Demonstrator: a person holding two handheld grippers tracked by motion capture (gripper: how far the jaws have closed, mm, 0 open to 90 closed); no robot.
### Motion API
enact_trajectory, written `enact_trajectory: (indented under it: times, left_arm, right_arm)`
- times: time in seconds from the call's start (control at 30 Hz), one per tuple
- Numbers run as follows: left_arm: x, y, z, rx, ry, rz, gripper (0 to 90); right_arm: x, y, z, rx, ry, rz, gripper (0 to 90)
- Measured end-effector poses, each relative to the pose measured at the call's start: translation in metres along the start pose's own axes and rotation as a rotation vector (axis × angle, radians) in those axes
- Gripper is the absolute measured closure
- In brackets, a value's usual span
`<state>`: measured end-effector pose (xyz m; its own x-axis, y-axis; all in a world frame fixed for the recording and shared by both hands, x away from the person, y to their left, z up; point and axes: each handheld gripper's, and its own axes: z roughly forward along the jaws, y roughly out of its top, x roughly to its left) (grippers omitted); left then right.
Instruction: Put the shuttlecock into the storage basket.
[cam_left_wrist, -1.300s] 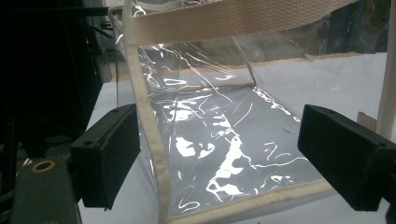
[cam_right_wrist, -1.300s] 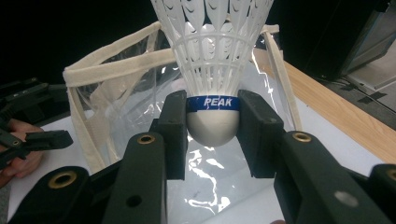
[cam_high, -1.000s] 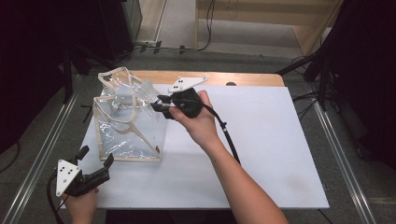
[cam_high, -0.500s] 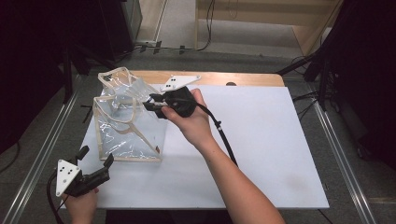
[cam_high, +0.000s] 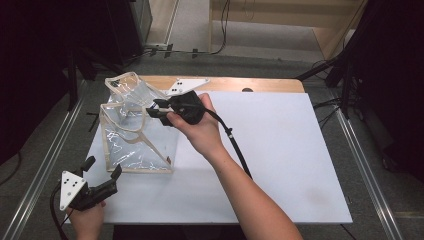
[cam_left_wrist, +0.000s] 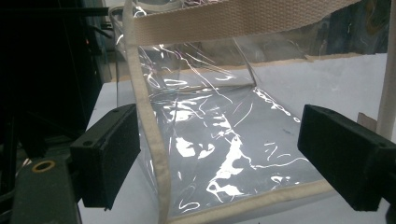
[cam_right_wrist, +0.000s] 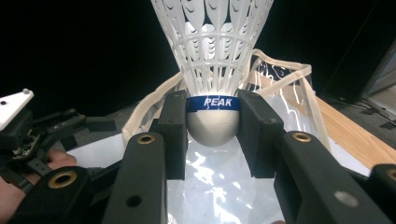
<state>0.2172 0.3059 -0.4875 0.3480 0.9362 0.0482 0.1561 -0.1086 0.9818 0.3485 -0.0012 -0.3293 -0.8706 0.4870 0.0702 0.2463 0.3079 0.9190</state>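
A clear plastic bag with beige webbing trim stands open on the left part of the white board. My right gripper hovers at the bag's mouth, shut on a white feather shuttlecock. Its pads clamp the cork just under the blue "PEAK" band, with the feathers pointing away from the camera. My left gripper rests low at the board's front left corner, open and aimed at the bag. In the left gripper view, the bag's front wall lies beyond the wide-apart jaws, untouched.
The white board covers a wooden table whose bare strip shows at the back. Metal rails run along both sides. The board's right half is bare. The right gripper's cable trails along the forearm.
My right gripper has shifted slightly left with the shuttlecock, closer over the bag's mouth. The left gripper and the bag have stayed put.
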Motion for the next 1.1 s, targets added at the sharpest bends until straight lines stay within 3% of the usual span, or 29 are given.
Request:
enact_trajectory:
  times: [0.67, 1.03, 1.1]
  left_arm:
    - [0.000, 0.000, 0.000, -0.002, -0.004, -0.006, 13.7]
    - [0.000, 0.000, -0.001, -0.003, -0.006, -0.006, 13.7]
    - [0.001, 0.000, -0.001, -0.003, -0.007, -0.005, 13.7]
  right_arm:
    - [0.014, 0.009, 0.020, -0.006, 0.043, -0.005, 62.3]
    - [0.019, 0.009, 0.033, 0.023, 0.076, 0.012, 62.0]
    - [0.019, 0.009, 0.034, 0.030, 0.089, 0.012, 55.5]
